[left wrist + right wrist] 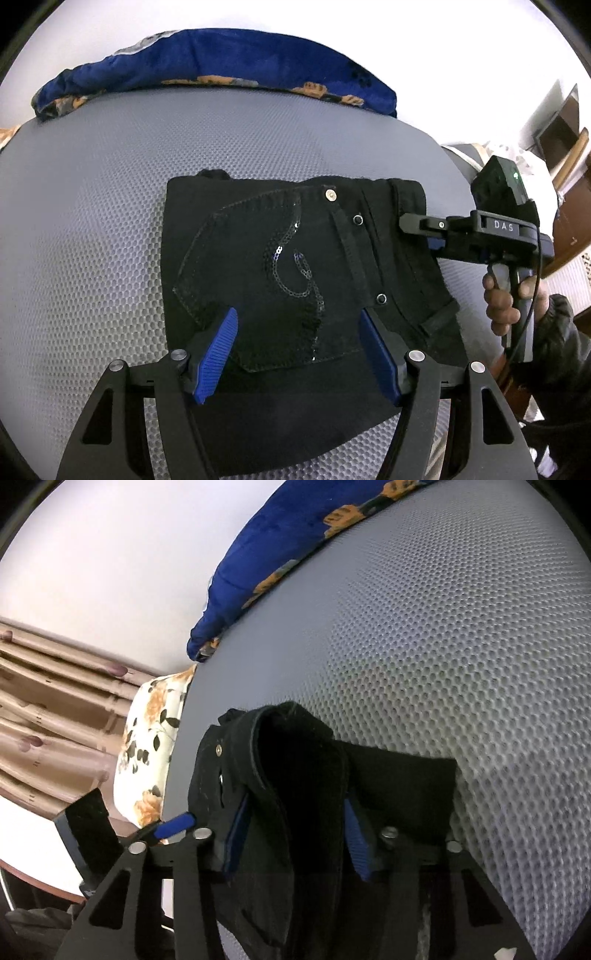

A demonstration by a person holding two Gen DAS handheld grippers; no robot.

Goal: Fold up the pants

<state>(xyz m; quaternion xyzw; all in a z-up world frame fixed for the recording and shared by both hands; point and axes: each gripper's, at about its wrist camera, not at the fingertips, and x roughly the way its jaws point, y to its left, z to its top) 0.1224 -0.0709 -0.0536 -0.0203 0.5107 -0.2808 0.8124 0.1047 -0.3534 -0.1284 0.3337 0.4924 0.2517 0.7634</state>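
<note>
Across the middle of the left wrist view the black pants [295,273] lie folded into a compact, roughly square bundle on the grey honeycomb mat [110,221], a sequinned back pocket [273,280] facing up and the waistband with its rivets running down the right side. Low in that frame the left gripper [297,354] hangs over the near edge of the bundle with its blue pads [218,354] spread wide, one to each side of the pocket and pressing on nothing. At the right edge of the same frame the right gripper [413,225] reaches in level to the waistband, its handle held in a hand [506,295] with a dark sleeve. Seen from the right wrist view, that gripper [295,834] has a thick roll of waistband cloth [295,775] standing up between its fingers; the jaws look drawn in around it, though whether the pads truly press the cloth I cannot tell. Along the top of both frames a blue floral quilt [221,66] borders the mat. My reading is that the folding is nearly done and the step in hand is a last fold or tidying of the waistband side. Next, the right gripper would need a firm pinch on the cloth and a low carry leftward in the left wrist view, with the left gripper steadying the bundle so the layers do not slide.
</note>
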